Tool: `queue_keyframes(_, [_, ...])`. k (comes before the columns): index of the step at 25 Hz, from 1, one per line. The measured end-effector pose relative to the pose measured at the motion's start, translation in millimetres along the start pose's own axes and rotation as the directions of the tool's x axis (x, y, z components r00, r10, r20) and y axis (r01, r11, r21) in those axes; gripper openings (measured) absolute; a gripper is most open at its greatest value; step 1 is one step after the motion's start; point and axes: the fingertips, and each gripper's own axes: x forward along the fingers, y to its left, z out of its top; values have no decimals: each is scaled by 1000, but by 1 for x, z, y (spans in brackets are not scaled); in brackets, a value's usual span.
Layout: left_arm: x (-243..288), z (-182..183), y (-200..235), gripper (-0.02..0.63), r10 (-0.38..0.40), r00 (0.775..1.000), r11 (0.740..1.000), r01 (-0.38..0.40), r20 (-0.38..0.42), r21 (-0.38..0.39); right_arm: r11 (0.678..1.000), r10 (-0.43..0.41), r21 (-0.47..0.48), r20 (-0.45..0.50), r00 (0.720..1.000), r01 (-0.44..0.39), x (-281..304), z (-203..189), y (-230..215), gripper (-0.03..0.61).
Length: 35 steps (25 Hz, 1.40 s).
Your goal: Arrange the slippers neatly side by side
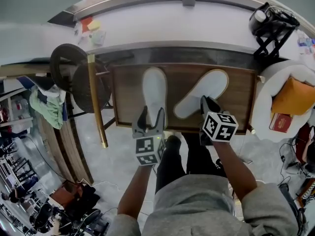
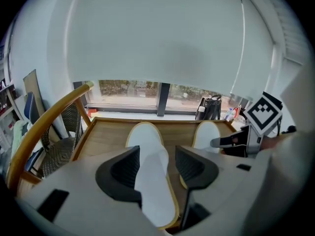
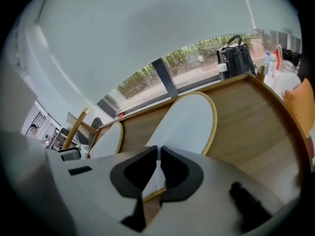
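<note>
Two white slippers with tan rims lie toes away from me on a wooden table point(image 1: 241, 95). The left slipper point(image 1: 154, 90) point(image 2: 147, 146) points straight ahead. The right slipper point(image 1: 204, 92) point(image 3: 189, 124) is angled, with its toe swung to the right. My left gripper point(image 1: 150, 117) point(image 2: 158, 163) is open, its jaws either side of the left slipper's heel with a gap showing on the right. My right gripper point(image 1: 206, 104) point(image 3: 159, 163) is at the right slipper's heel, its jaws almost together and pinching the thin heel edge.
A wooden-framed chair point(image 1: 78, 77) stands left of the table. A black bag point(image 1: 270, 23) sits on the window ledge at the far right. A white seat with an orange cushion point(image 1: 293, 97) is close to the table's right end. My legs are against the table's near edge.
</note>
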Motion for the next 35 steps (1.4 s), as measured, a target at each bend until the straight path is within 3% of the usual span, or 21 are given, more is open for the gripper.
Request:
queue_keyframes(8, [-5, 4, 1, 232, 9, 1000, 1000, -9, 13, -8, 993, 33, -117, 2, 999, -32, -26, 14, 14, 37])
queue_keyframes(16, [-11, 2, -5, 232, -21, 999, 1000, 22, 37, -16, 957, 74, -277, -58, 996, -87, -66, 14, 30, 37])
queue_keyframes(26, [-19, -5, 0, 232, -74, 997, 997, 74, 26, 1, 960, 38, -273, -77, 996, -57, -71, -1, 50, 37])
queue_keyframes(35, [-18, -8, 18, 232, -83, 996, 996, 83, 8, 7, 964, -27, -267, -102, 994, -1, -22, -24, 48, 37])
